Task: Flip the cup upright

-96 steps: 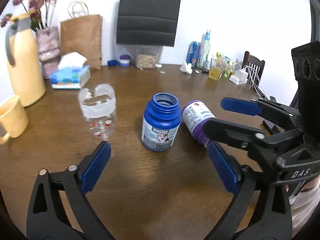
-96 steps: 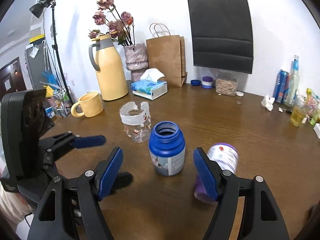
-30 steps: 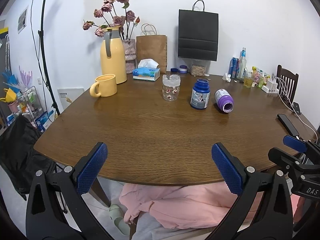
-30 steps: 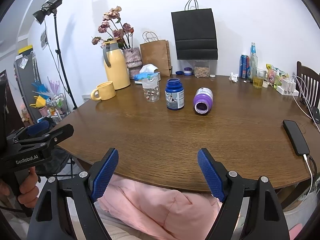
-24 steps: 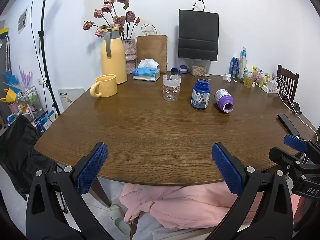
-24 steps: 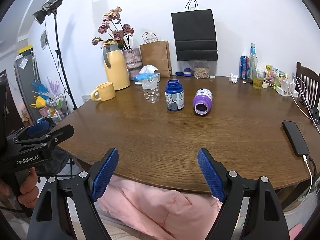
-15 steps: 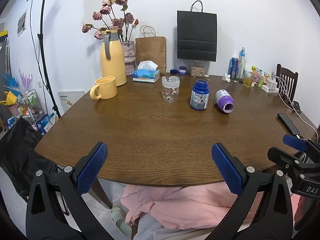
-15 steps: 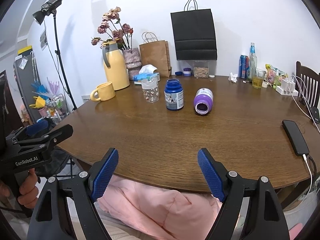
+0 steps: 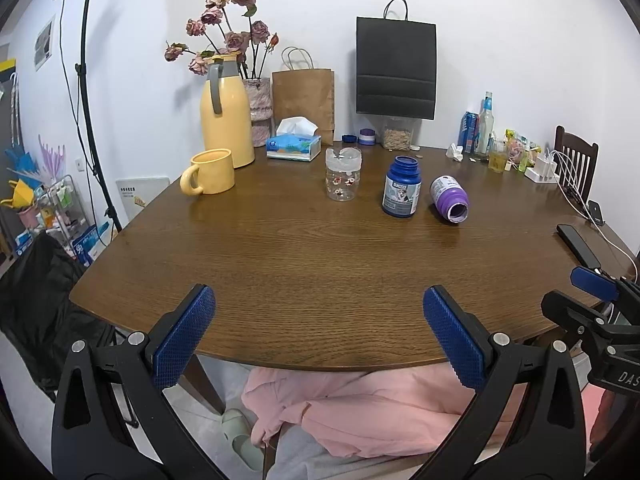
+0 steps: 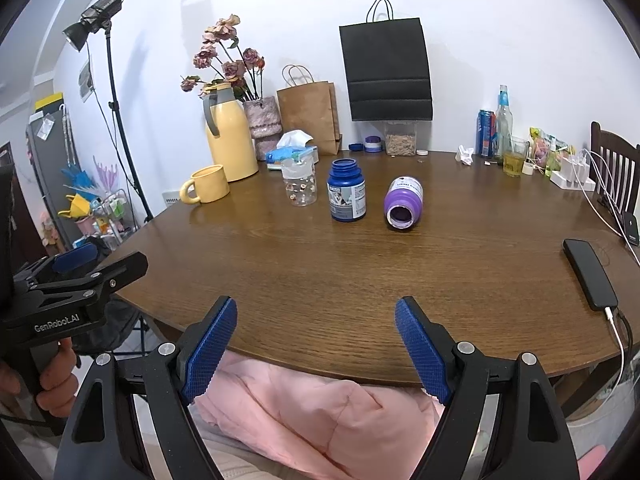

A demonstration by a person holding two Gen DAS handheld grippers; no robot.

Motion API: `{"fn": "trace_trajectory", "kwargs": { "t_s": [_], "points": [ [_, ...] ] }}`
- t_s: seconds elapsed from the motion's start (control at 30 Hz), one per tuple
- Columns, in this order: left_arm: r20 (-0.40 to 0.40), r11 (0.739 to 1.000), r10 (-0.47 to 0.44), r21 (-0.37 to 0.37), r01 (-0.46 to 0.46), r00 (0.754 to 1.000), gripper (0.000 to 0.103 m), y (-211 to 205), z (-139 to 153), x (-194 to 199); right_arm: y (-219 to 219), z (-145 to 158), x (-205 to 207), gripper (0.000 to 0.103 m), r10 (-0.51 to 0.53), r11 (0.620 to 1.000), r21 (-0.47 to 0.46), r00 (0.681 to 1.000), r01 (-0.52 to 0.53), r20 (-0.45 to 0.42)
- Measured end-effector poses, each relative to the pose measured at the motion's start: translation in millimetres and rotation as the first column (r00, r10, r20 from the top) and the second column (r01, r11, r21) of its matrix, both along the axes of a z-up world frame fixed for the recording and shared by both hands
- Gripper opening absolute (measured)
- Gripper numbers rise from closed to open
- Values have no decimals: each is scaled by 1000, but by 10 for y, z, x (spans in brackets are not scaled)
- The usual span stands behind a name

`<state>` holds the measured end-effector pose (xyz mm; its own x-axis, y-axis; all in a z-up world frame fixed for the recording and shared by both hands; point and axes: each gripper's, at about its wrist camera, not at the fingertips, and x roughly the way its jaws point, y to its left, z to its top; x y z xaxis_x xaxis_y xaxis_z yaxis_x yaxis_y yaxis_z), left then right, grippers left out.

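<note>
Purple cup (image 9: 449, 199) is on its side, right of centre toward the far side of the table (image 9: 280, 276), mouth angled toward the camera and near-right. Nothing is touching it.

Left wrist view: left gripper (image 9: 316, 308) hangs at the near table edge with its jaws wide apart and nothing between them. About 3 s ago this camera was right up against the blue jar (image 9: 401, 187) and the purple cup. Now both are small and well apart from the tongs, so the tool has backed off fully. Blue jar stands upright just left of the cup, not touching it; clear jar (image 9: 343, 174) also upright, further left.

Right wrist view: right gripper (image 10: 316, 320) is in the same state — spread wide, empty, over the near edge above pink fabric. Earlier its pads bracketed the blue jar with the purple cup beside the right pad; now it is pulled back too. Cup mouth points almost straight at this camera. No shift in the last second.

My read: the blue jar is done or was never the target, and the purple cup has not been flipped — a fresh approach is needed.
</note>
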<state>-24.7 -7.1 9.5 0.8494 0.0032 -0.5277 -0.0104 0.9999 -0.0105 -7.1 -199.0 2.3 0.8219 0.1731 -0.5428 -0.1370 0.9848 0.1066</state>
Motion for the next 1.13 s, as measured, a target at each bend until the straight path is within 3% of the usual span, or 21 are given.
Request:
{"fn": "trace_trajectory", "kwargs": {
  "t_s": [1.13],
  "points": [
    [14,1000,7,9,-7,1000,103,-11,33,24,-1,9,26,85,0,1000,2,1000,0,-1]
  ]
}}
